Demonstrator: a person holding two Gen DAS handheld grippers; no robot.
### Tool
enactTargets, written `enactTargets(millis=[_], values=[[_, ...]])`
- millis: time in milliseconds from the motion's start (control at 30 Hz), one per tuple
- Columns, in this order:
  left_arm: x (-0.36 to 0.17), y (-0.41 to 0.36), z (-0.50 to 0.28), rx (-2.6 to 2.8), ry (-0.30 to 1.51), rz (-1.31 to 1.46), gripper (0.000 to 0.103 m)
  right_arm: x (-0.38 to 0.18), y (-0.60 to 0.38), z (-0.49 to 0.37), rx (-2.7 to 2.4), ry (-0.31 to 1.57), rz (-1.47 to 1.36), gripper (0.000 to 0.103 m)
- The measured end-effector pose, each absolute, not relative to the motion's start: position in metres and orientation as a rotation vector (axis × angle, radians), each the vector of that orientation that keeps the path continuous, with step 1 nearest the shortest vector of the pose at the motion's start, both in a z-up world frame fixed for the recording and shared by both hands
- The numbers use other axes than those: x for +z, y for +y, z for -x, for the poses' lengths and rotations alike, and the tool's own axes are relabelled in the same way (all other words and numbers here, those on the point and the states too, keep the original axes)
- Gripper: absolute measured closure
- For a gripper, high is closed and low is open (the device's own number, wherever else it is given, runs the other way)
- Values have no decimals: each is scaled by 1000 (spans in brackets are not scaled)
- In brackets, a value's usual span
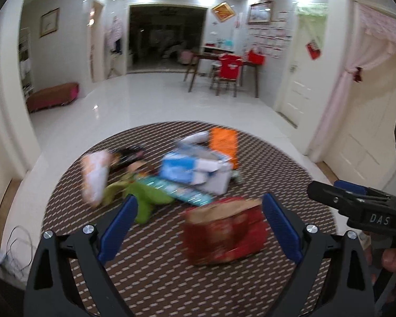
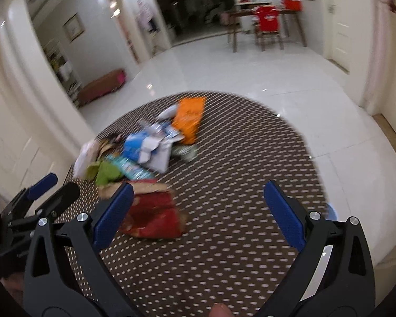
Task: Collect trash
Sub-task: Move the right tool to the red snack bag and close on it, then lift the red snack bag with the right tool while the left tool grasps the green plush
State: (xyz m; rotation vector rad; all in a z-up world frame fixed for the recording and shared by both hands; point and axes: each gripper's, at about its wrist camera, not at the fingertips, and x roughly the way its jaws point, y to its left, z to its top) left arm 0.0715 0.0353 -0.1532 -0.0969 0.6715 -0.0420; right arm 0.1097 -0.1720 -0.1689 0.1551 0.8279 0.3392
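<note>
A pile of trash lies on a round brown patterned table (image 1: 171, 277) (image 2: 237, 211). Nearest is a red and tan paper bag (image 1: 224, 232) (image 2: 153, 214). Behind it lie a green wrapper (image 1: 147, 200) (image 2: 105, 171), a teal packet (image 1: 177, 190) (image 2: 129, 167), blue and white packaging (image 1: 187, 166) (image 2: 145, 148), an orange packet (image 1: 223, 142) (image 2: 188, 117) and a white wrapper (image 1: 95, 177) (image 2: 85, 155). My left gripper (image 1: 200, 224) is open above the table, the red bag between its fingers' line of sight. My right gripper (image 2: 198, 211) is open and empty, right of the bag. Both views are blurred.
The right gripper shows at the right edge of the left wrist view (image 1: 356, 206); the left gripper shows at the left edge of the right wrist view (image 2: 34, 203). Beyond the table is white tiled floor, a bench (image 1: 52, 96), a dining table with chairs (image 1: 224, 71) and white doors.
</note>
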Motion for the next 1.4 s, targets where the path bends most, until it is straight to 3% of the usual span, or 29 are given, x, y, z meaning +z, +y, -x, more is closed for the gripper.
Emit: enactTargets(millis=[467,533,567,700,800,1400], values=[[-206,104,-46,100,799,126,10,-250,-90,-140,665,991,14,7],[-210,109,-46,111,808,138,10,-254,-88,-141,693,974,-12,23],[-210,111,-46,116,810,141,10,-254,-87,-141,711,973,-31,46],[-212,112,-53,132,815,142,10,-250,-89,-133,740,969,-56,61],[-213,106,-63,125,817,123,10,-243,-96,-120,755,942,-59,67],[-235,97,-154,228,813,173,11,-224,-186,-111,615,876,-206,71]])
